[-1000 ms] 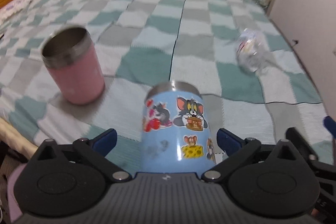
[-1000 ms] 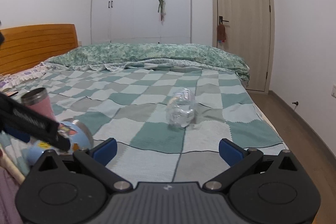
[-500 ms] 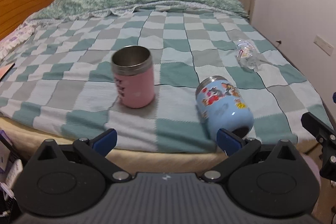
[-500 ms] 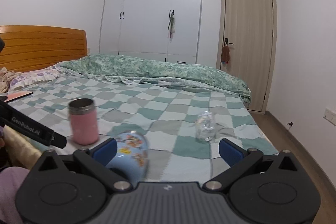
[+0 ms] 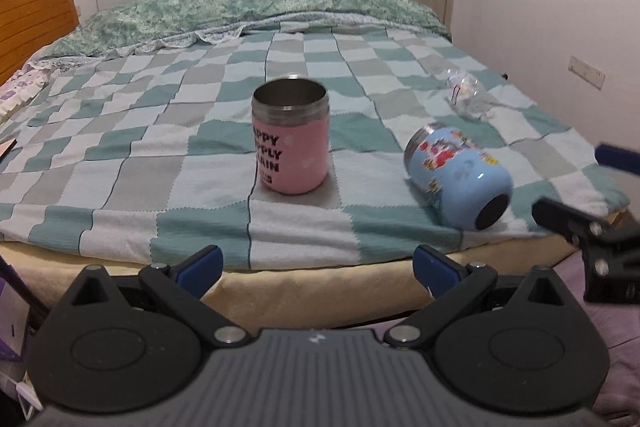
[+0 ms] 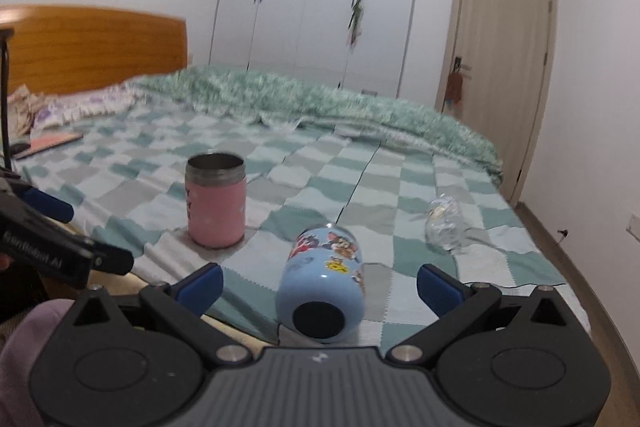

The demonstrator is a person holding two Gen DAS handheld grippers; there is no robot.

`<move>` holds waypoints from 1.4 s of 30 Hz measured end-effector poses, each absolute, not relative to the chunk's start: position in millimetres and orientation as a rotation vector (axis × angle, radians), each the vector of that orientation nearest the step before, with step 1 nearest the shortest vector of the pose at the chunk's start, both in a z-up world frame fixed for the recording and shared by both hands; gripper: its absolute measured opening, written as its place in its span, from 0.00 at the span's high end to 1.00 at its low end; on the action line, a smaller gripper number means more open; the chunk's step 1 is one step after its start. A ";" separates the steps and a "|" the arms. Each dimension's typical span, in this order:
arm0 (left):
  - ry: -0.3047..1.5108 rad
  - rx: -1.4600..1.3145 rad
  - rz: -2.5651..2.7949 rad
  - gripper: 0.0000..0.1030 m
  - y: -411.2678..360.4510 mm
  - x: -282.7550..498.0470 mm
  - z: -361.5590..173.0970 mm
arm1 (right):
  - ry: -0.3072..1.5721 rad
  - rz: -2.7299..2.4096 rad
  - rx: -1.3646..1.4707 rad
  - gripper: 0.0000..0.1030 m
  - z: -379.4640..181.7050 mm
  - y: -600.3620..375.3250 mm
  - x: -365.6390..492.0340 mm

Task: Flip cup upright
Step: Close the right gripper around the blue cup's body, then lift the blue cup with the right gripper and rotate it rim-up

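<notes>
A light blue cartoon-sticker cup (image 5: 460, 175) lies on its side on the checked blanket near the bed's front edge, black base toward me; it also shows in the right wrist view (image 6: 324, 291). A pink steel cup (image 5: 291, 139) stands upright to its left, open end up, also in the right wrist view (image 6: 216, 203). My left gripper (image 5: 318, 267) is open and empty, held back from the bed edge, facing the pink cup. My right gripper (image 6: 320, 283) is open, with the blue cup lying just ahead between its fingers, not gripped.
A crumpled clear plastic bottle (image 5: 466, 95) lies on the blanket behind the blue cup. The bed's front edge (image 5: 320, 287) runs right before both grippers. A folded green quilt (image 5: 248, 11) lies at the far end. A wooden headboard (image 6: 92, 51) is at left.
Both grippers have pulled back from the bed and shifted. The blue cup, earlier between the left fingers, now lies on its side on the blanket in front of the right gripper.
</notes>
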State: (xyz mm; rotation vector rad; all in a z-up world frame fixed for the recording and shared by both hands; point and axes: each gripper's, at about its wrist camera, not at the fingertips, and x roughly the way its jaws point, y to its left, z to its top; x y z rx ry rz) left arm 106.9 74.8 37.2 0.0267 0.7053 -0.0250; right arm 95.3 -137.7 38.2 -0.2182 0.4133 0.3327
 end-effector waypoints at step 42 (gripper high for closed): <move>0.774 0.146 -0.279 0.00 71.2 221.5 -18.5 | 0.984 0.194 0.203 0.18 0.1 -130.9 286.3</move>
